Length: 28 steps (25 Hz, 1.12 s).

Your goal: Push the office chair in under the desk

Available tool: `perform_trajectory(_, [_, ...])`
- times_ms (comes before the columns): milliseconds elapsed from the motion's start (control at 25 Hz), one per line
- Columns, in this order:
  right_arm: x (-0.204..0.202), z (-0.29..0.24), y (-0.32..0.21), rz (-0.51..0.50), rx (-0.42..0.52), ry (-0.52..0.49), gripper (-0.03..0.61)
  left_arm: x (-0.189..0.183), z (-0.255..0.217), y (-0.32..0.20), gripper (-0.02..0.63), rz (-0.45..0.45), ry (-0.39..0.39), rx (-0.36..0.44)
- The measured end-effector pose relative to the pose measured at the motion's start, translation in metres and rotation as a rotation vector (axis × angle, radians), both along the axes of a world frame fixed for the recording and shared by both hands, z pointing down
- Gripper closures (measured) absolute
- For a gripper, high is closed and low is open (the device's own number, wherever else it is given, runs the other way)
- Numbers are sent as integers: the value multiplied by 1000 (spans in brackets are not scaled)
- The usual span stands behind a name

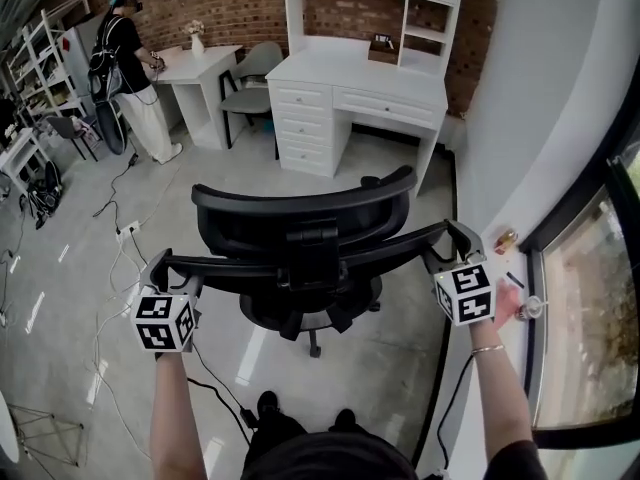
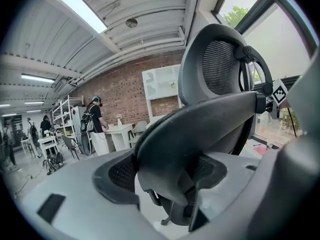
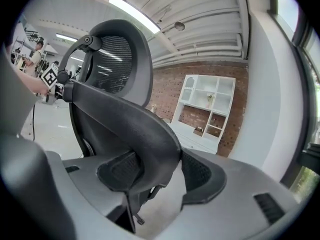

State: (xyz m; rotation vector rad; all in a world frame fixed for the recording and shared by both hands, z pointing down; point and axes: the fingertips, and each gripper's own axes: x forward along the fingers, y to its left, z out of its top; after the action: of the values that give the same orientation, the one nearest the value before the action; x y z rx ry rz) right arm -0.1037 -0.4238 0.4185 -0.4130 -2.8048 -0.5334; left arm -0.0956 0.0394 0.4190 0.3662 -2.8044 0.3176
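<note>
A black mesh office chair stands on the grey floor with its back toward me, short of the white desk with a hutch by the brick wall. My left gripper is at the left end of the chair's curved back bar, and the bar fills the gap between its pads. My right gripper is at the bar's right end, with its pads shut against it. The desk's knee space is hidden behind the chair back.
A white wall and a window run close along the right. At the back left a person stands by a small white table with a grey chair. Cables lie on the floor at the left.
</note>
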Motion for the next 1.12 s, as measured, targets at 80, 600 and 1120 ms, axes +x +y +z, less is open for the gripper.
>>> perform_trajectory(80, [14, -3, 16, 23, -5, -8, 318, -10, -1, 15, 324, 53, -7, 5])
perform_trajectory(600, [75, -8, 130, 356, -53, -45, 318, -108, -2, 91, 324, 417, 0, 11])
perform_trajectory(1120, [42, -15, 132, 547, -24, -27, 318, -207, -11, 55, 325, 564, 13, 26])
